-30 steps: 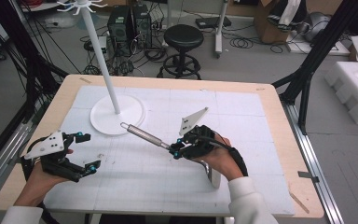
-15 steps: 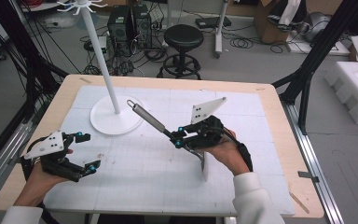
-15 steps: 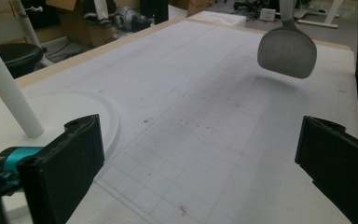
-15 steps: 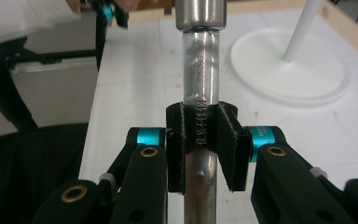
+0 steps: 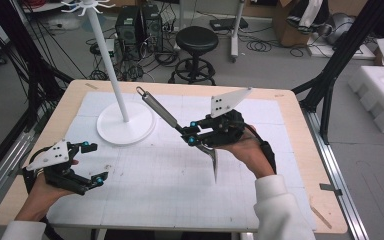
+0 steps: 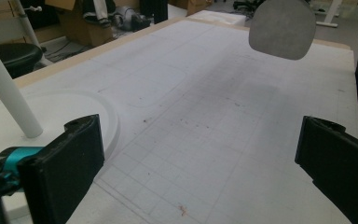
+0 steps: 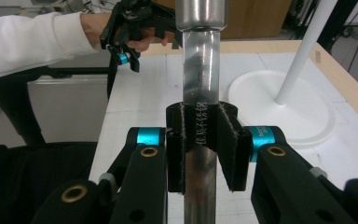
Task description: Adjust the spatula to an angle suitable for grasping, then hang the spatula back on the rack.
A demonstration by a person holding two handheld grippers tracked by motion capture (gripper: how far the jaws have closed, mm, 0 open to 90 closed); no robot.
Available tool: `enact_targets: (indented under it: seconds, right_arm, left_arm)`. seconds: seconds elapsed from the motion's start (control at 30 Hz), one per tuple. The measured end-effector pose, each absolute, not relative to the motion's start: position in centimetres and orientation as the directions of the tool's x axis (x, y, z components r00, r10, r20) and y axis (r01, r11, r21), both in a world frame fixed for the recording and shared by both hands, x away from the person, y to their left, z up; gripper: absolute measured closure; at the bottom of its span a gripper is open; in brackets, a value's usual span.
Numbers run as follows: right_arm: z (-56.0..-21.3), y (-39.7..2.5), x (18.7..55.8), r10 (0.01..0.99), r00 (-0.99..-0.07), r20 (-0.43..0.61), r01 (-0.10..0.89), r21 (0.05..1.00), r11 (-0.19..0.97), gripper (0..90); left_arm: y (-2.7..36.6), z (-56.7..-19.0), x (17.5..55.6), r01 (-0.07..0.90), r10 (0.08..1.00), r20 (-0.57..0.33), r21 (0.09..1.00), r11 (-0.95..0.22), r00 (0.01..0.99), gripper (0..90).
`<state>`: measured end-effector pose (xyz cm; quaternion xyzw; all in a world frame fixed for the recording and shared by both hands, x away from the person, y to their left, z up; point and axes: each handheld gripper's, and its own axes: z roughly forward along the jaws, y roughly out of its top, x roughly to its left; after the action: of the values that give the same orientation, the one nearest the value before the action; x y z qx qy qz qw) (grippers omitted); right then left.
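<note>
A metal utensil [image 5: 166, 114] hangs in mid-air above the table [image 5: 290, 145], clamped across its handle by the right gripper [image 5: 190, 135], whose jaws press against both sides of the polished shaft [image 7: 200, 116]. The looped end of the handle points up and away from the gripper, toward the white stand [image 5: 125, 122]; the flat blade end slants down beneath it. The stand's round base [image 7: 298, 107] sits just beyond the jaws. Well apart, near the table's front edge, the left gripper [image 5: 91, 162] hovers low over the gridded mat [image 6: 205, 121], jaws spread wide and holding nothing.
</note>
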<state>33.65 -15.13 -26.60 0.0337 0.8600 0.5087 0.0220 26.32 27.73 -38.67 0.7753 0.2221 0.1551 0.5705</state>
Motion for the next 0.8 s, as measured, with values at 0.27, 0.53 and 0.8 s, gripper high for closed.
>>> enact_targets:
  seconds: [0.27,0.53,0.8]
  right_arm:
    - [-25.4,-15.1,34.0,0.073,-0.997,-0.003,0.034,0.863,0.503,75.0]
    - [-25.1,-15.3,34.0,0.064,-0.998,-0.009,0.023,0.873,0.487,75.0]
    - [-24.8,-15.6,33.9,0.064,-0.998,-0.014,0.018,0.880,0.475,75.0]
  left_arm:
    - [27.8,-38.7,26.3,0.170,0.523,-0.016,0.954,-0.248,0.852,1.7]
    - [27.7,-38.7,26.4,0.171,0.523,-0.016,0.953,-0.249,0.852,1.7]
    - [27.6,-38.6,26.3,0.172,0.518,-0.019,0.953,-0.250,0.855,1.7]
